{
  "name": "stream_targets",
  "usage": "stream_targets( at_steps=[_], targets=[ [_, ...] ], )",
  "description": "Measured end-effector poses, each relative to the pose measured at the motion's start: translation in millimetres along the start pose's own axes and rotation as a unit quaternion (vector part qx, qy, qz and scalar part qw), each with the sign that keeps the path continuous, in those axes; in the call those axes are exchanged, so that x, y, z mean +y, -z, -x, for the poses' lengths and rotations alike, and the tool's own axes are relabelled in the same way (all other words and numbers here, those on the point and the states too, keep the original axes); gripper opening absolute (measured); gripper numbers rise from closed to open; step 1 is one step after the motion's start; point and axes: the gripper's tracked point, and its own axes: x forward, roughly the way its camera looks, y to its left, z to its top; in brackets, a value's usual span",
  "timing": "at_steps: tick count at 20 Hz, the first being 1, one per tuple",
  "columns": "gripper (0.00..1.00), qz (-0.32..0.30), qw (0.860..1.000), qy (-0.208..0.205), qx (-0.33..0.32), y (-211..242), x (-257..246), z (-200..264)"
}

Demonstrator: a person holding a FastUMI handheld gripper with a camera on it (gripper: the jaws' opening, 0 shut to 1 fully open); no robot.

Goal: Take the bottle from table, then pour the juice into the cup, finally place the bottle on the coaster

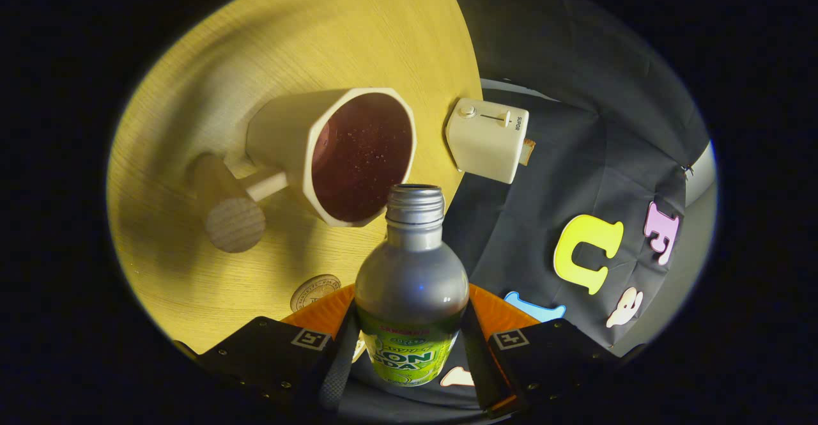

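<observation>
**Steady now: keeping the bottle mouth over the cup**

Right at my jaws, the gripper is clamped on the soda bottle, one finger pressed to each side of its labelled lower body, so the gap between them is just the bottle's width. The cap is off and the threaded silver neck points forward, away from me.

Just beyond that neck sits the cream faceted cup, its mouth turned toward my camera because I have the whole rig tipped. Dark juice with small bubbles already fills its inside, so I judge I am in the pour, or close to its end. The bottle's lip lies just short of the cup's near rim; to pour cleanly I would keep it centred over the opening, not over that rim, and roll the wrist slowly so the stream does not jump the far wall. I would not squeeze harder; the grip looks square.

Beside the cup, a round wooden peg stands on the yellow wooden table, and a small round coaster lies nearer my fingers. That coaster is where I must set the bottle upright afterwards. A cream boxy device sits at the table's edge, well clear.
</observation>
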Motion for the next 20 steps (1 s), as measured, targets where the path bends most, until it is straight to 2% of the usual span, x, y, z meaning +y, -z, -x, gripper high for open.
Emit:
stream_targets(
  at_steps=[7,13,16,20],
  targets=[
    [0.77,-0.086,0.996,-0.025,-0.019,4.2,12.8,1.2],
    [0.77,-0.175,0.984,-0.029,-0.025,19.6,13.1,3.8],
    [0.77,-0.237,0.970,-0.035,-0.033,21.5,15.7,8.1],
    [0.77,-0.332,0.941,-0.047,-0.035,25.2,15.6,10.4]
  ],
)
